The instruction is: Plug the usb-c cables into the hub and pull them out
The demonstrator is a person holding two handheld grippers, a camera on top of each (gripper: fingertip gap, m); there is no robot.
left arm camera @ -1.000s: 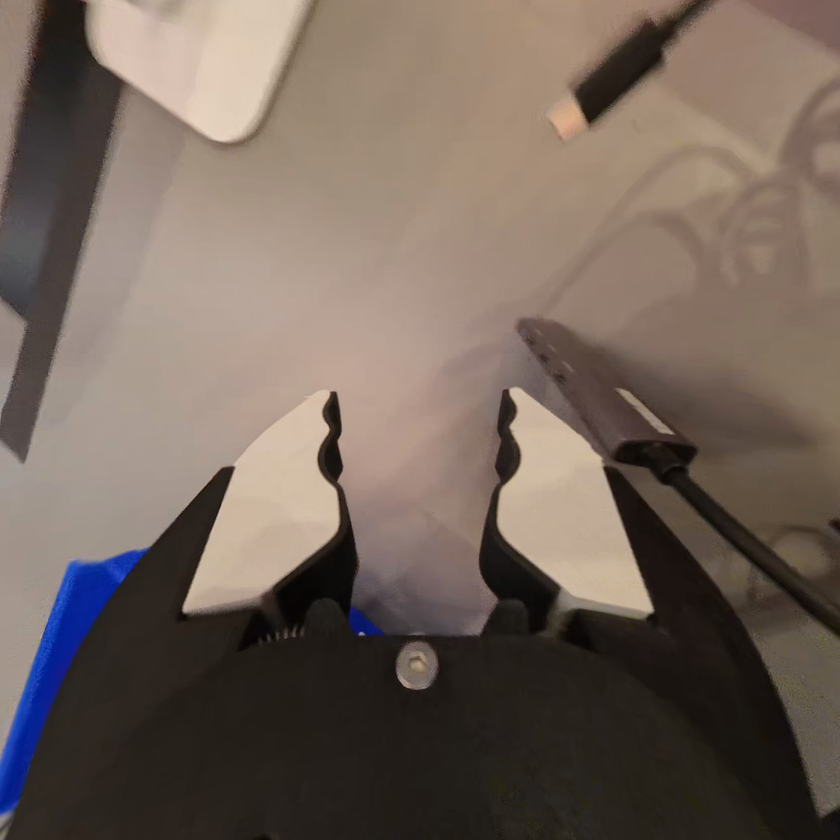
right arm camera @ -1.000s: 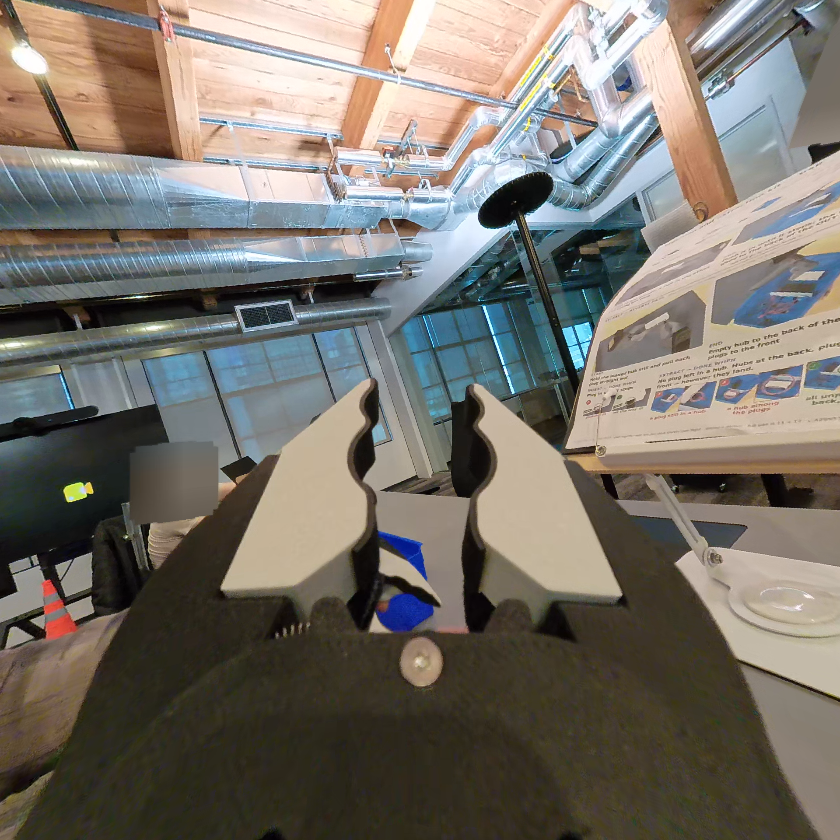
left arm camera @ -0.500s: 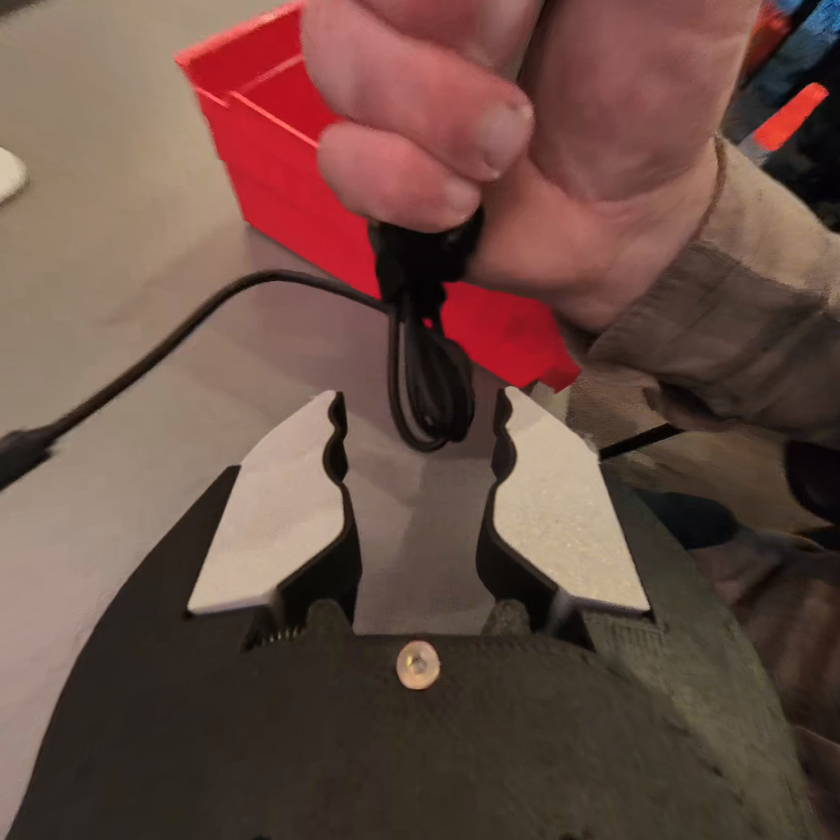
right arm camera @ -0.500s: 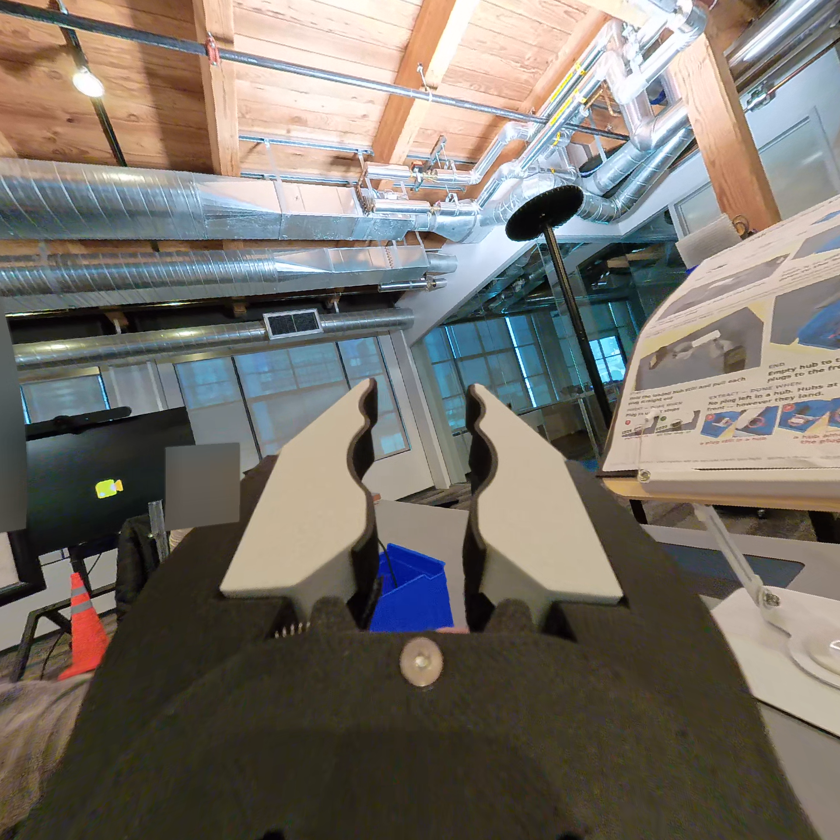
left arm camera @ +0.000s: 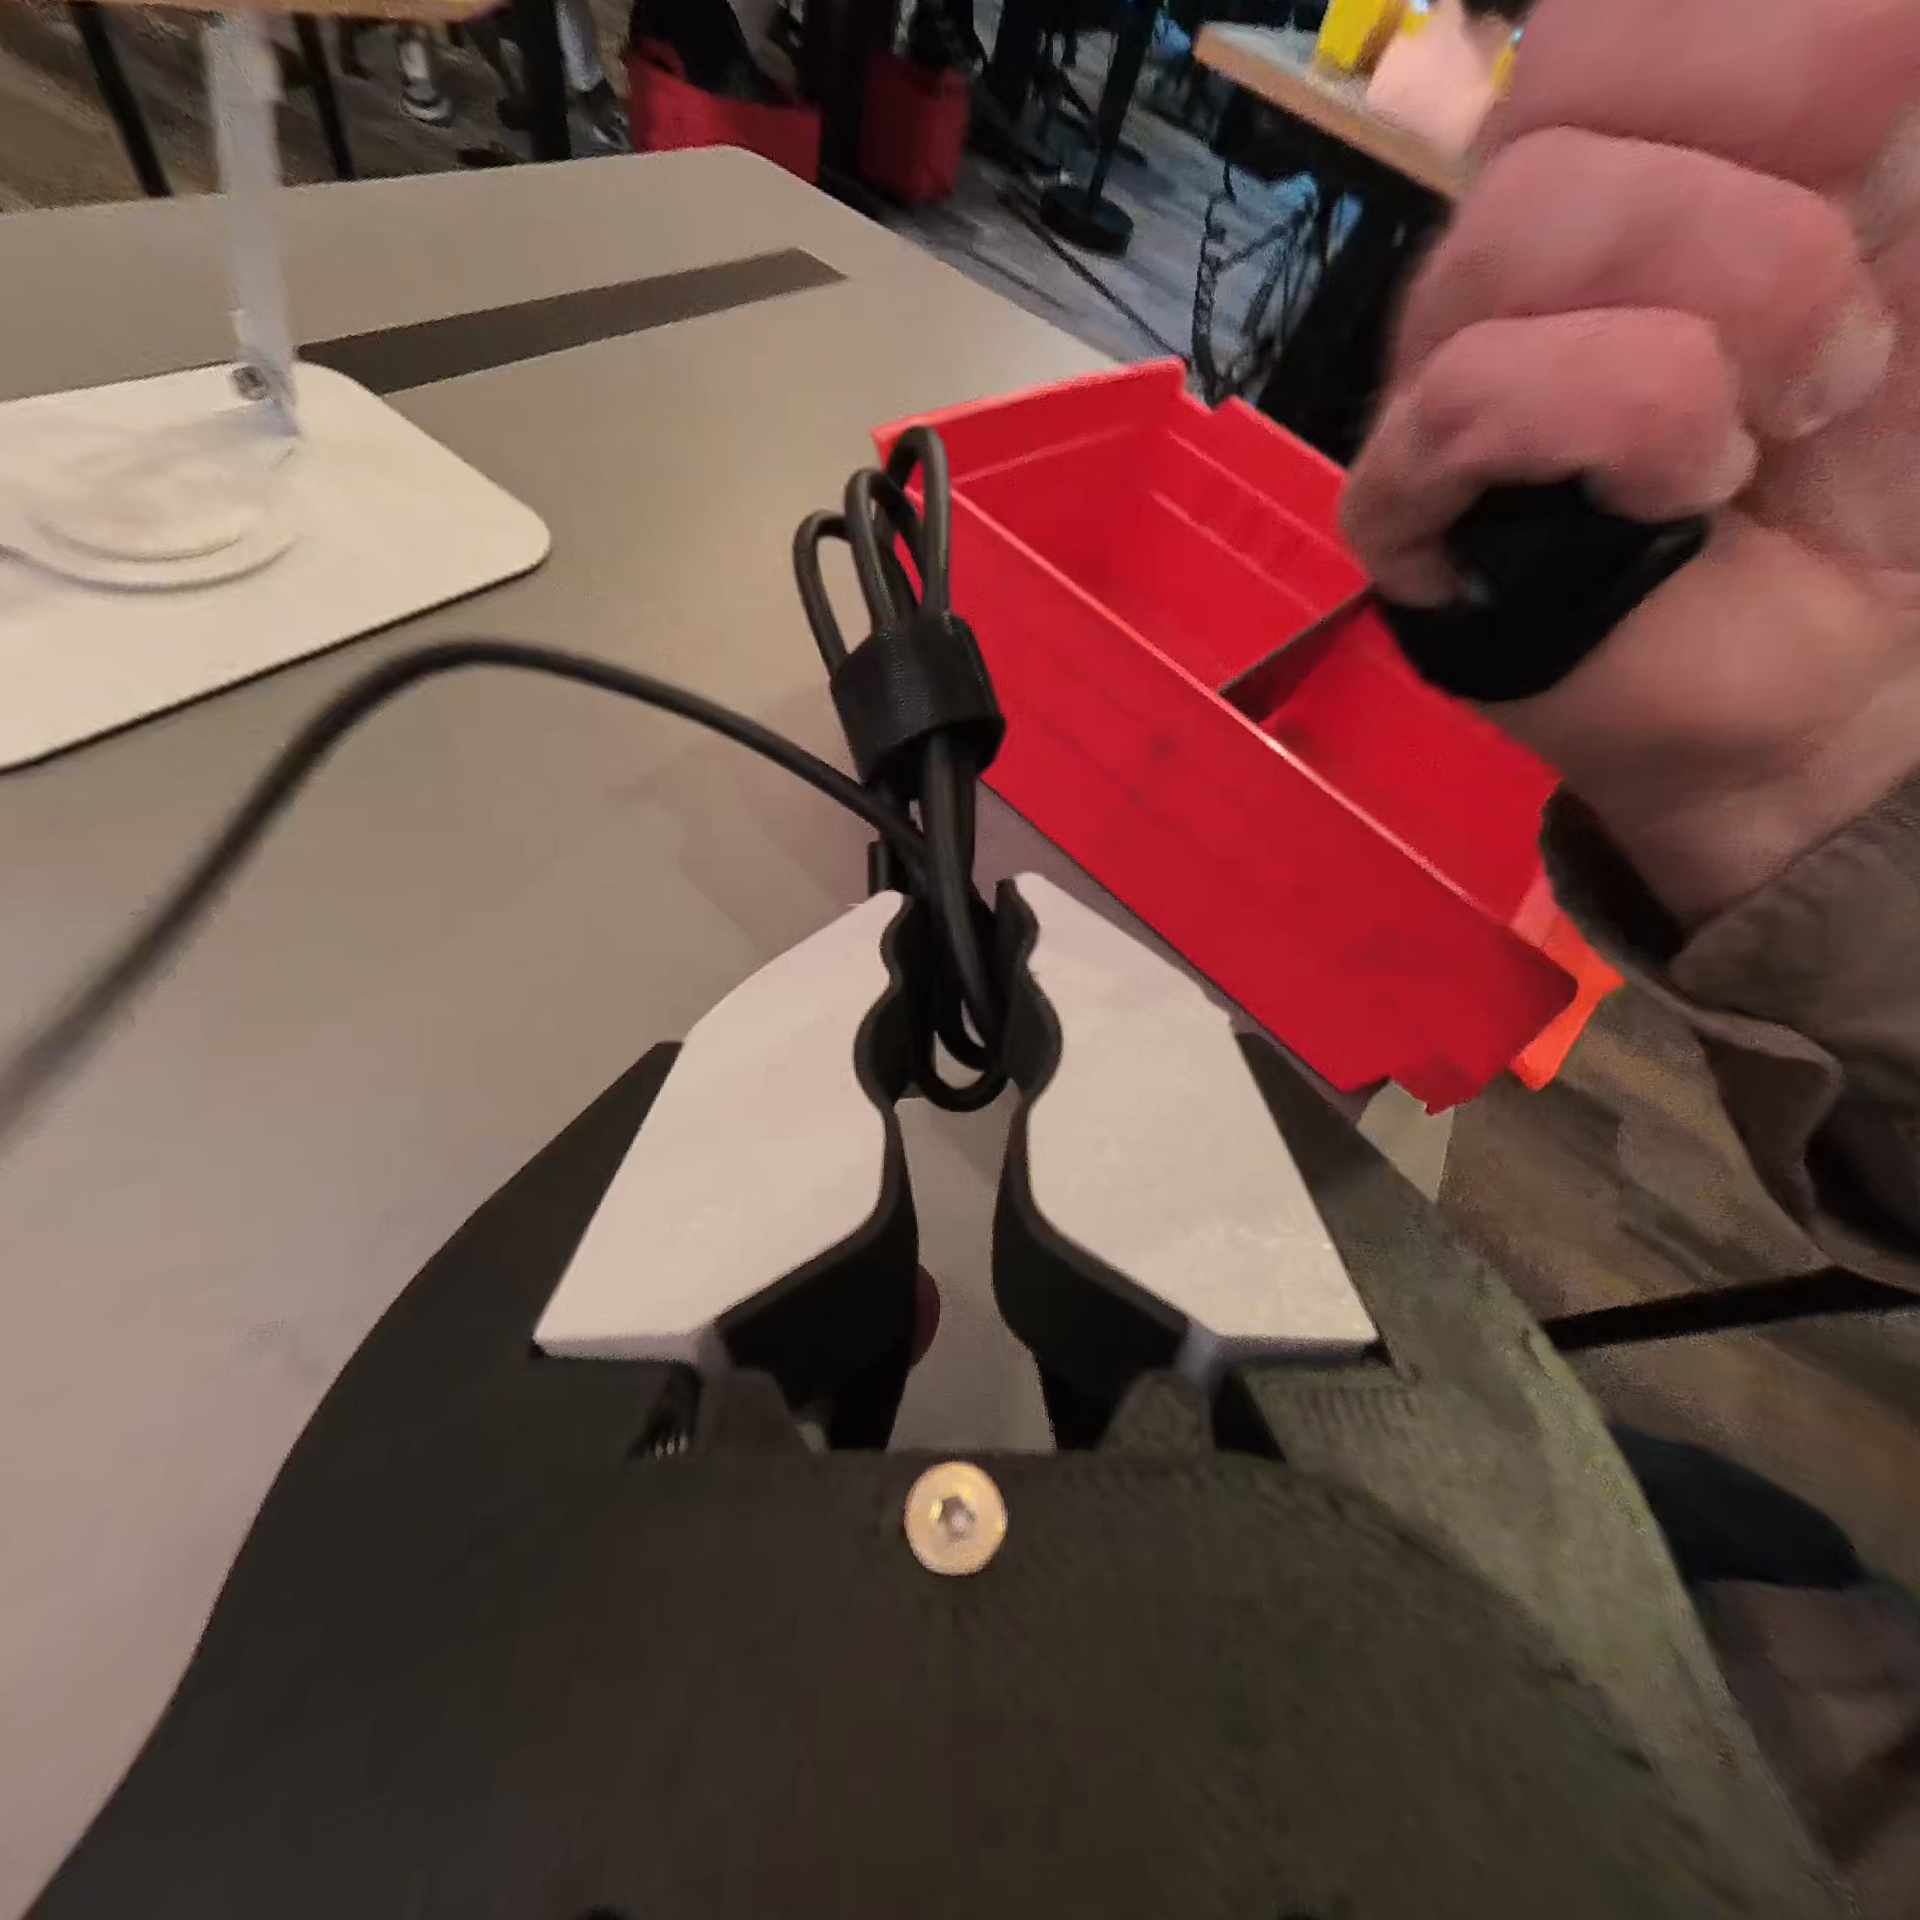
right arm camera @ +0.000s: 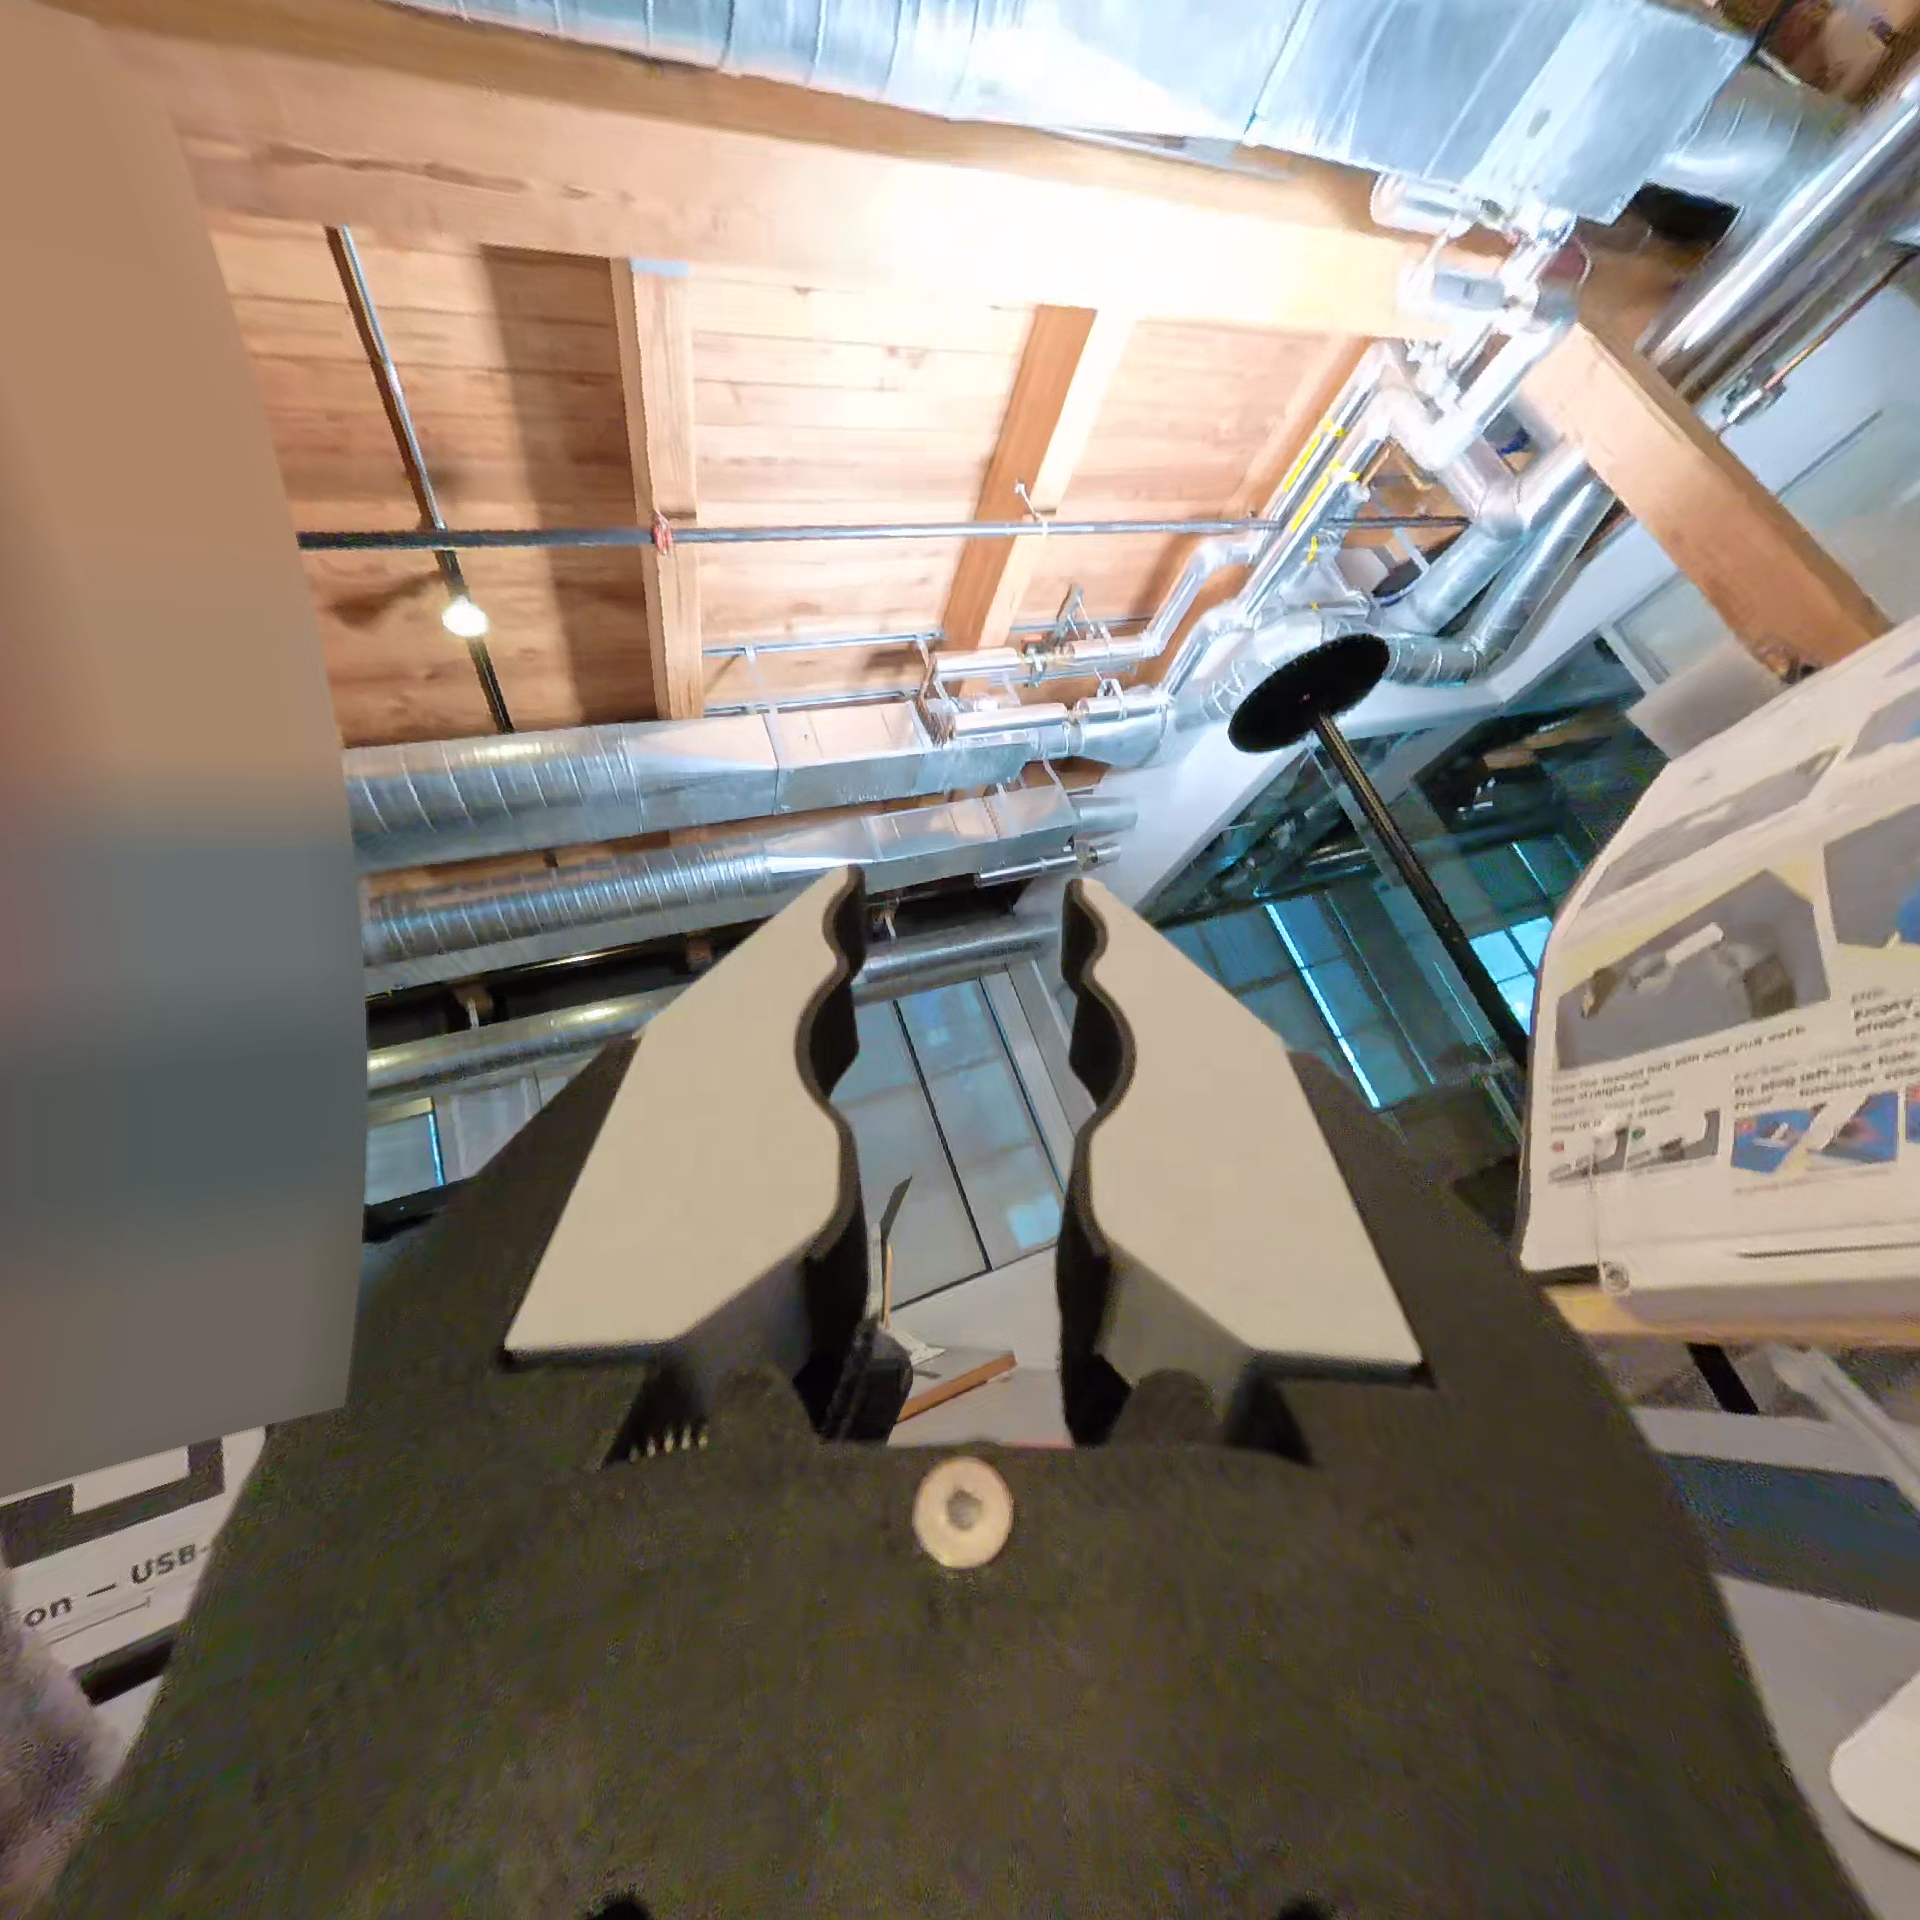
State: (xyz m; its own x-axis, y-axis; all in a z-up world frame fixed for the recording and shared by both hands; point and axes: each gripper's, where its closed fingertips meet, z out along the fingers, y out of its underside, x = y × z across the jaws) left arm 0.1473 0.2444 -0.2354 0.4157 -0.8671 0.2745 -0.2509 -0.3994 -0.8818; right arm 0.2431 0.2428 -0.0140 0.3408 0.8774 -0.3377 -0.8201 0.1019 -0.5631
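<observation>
Two tools: left tool and right tool, each seen from its own wrist view.
Left tool: fingers drawn in close, clamped on the lower loops of a bundled black cable; the bundle stands upright between the fingertips.
Cable: coiled and bound by a black strap above the fingertips; loops stick up past the strap, and one free strand runs off to the left, above the table.
Red bin: sits on the grey table just behind and to the right of the cable, with a divider inside.
Hand: at upper right over the red bin, wrapped around something black, blurred.
White base plate: far left on the table, carrying a clear stand.
Right tool: tilted up toward a wooden ceiling with metal ducts; fingers parted by a narrow gap, nothing between them.
Printed sheet: on a board at right of the right wrist view.
Hub: not visible in either view.
</observation>
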